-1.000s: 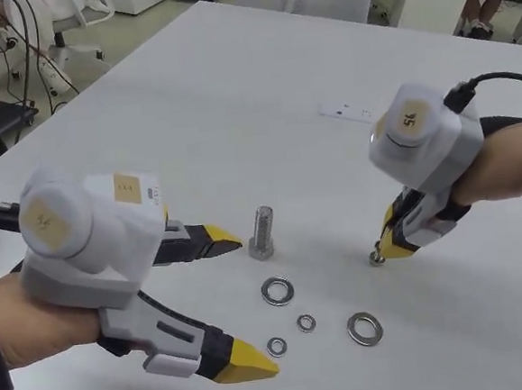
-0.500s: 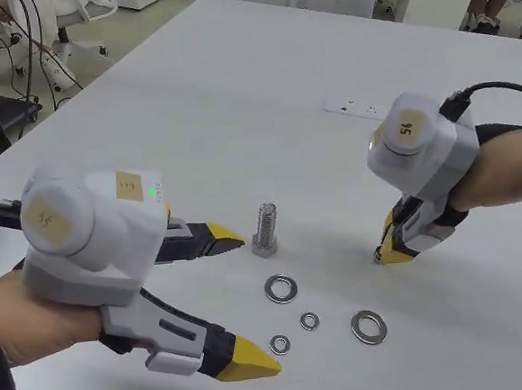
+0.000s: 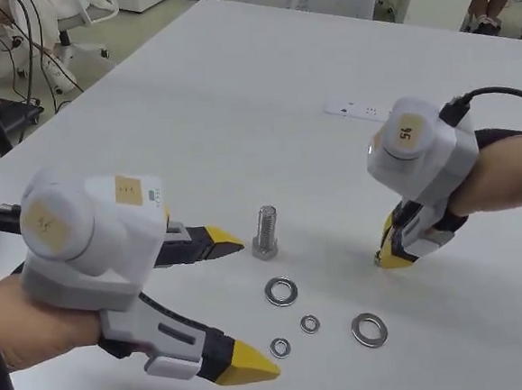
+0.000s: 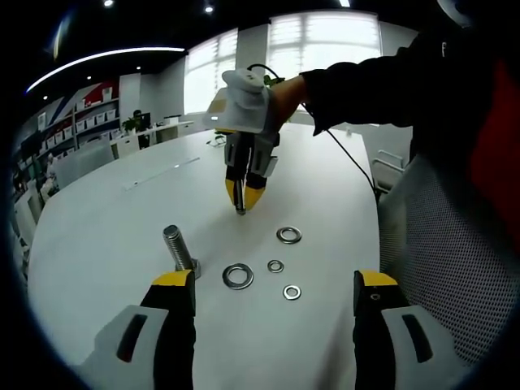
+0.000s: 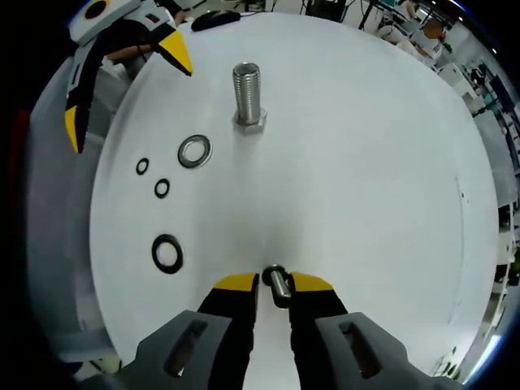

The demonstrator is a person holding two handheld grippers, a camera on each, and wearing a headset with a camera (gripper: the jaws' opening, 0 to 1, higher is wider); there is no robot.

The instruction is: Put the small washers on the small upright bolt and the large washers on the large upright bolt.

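Small bolt [image 5: 277, 284] pinched roughly upright in right tool [image 5: 275, 281], touching bench [image 3: 237, 116]. Four washers [image 3: 280, 291] flat toward near edge, between tools, closer to left tool [image 4: 275, 280]: jaws wide, empty. Large bolt [image 3: 265, 230] just beyond them.

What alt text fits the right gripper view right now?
The right gripper pinches the small bolt between its yellow-tipped jaws on the white table. Ahead stands the large bolt, upright, with two large washers and two small washers lying loose to its left. The left gripper, jaws open, shows at the upper left.
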